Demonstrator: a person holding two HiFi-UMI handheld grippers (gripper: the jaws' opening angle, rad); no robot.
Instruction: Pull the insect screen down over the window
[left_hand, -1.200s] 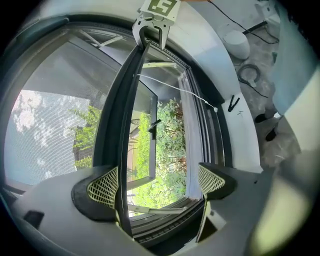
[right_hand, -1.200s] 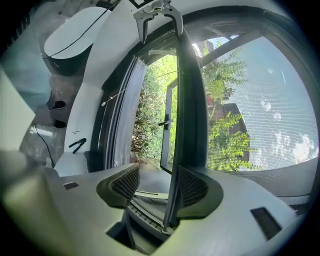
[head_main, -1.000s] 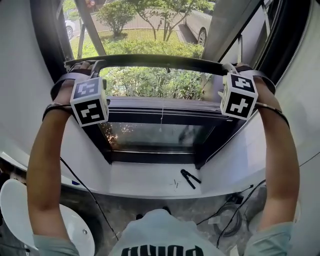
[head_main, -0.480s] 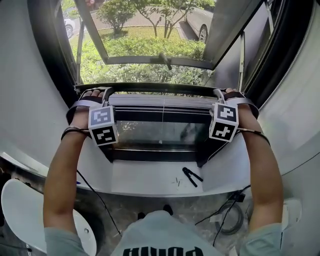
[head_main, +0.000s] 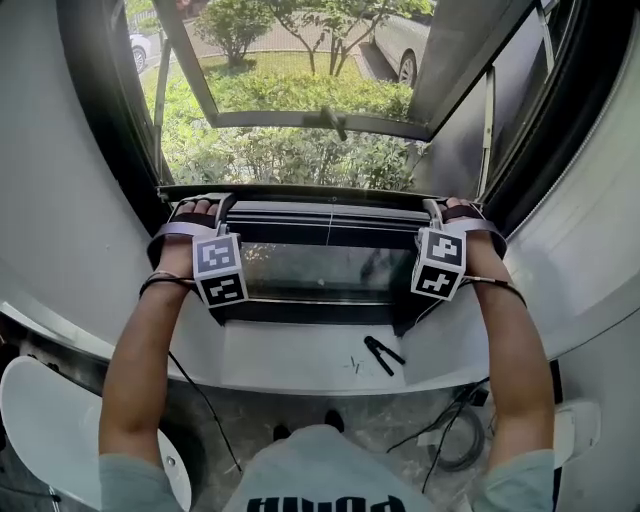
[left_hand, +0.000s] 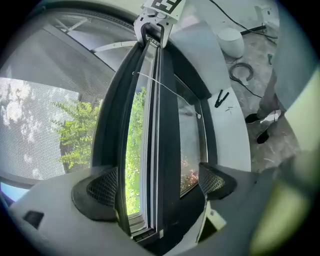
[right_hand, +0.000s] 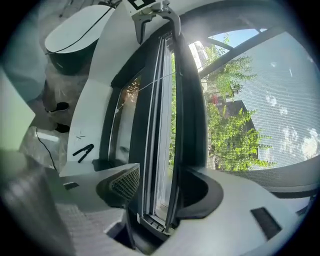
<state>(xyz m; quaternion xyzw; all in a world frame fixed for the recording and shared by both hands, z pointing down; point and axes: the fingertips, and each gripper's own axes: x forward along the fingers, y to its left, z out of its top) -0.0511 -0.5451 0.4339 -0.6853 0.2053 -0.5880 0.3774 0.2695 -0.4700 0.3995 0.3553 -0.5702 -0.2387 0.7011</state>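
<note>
The insect screen's dark bottom bar (head_main: 320, 190) (left_hand: 114, 125) (right_hand: 187, 110) lies across the window just above the lower frame (head_main: 320, 232), with a thin strip of green still showing between them. Grey mesh (left_hand: 50, 125) (right_hand: 270, 115) stretches above it. My left gripper (head_main: 218, 203) (left_hand: 157, 182) is at the bar's left end and my right gripper (head_main: 432, 208) (right_hand: 160, 187) at its right end. Each one's jaws stand apart, straddling the bar and the frame rail, and the mesh-side jaw rests against the bar. A thin pull cord (head_main: 328, 225) hangs from the bar's middle.
Black pliers (head_main: 380, 353) and small screws lie on the white sill (head_main: 300, 360). The outward-tilted window sash (head_main: 320, 122) is beyond the mesh. A white round seat (head_main: 40, 420) stands at the lower left, and cables (head_main: 455, 440) lie on the floor at the right.
The bar has come down from mid-window to just above the lower frame. Both grippers came down with it, and the mesh now covers more of the opening.
</note>
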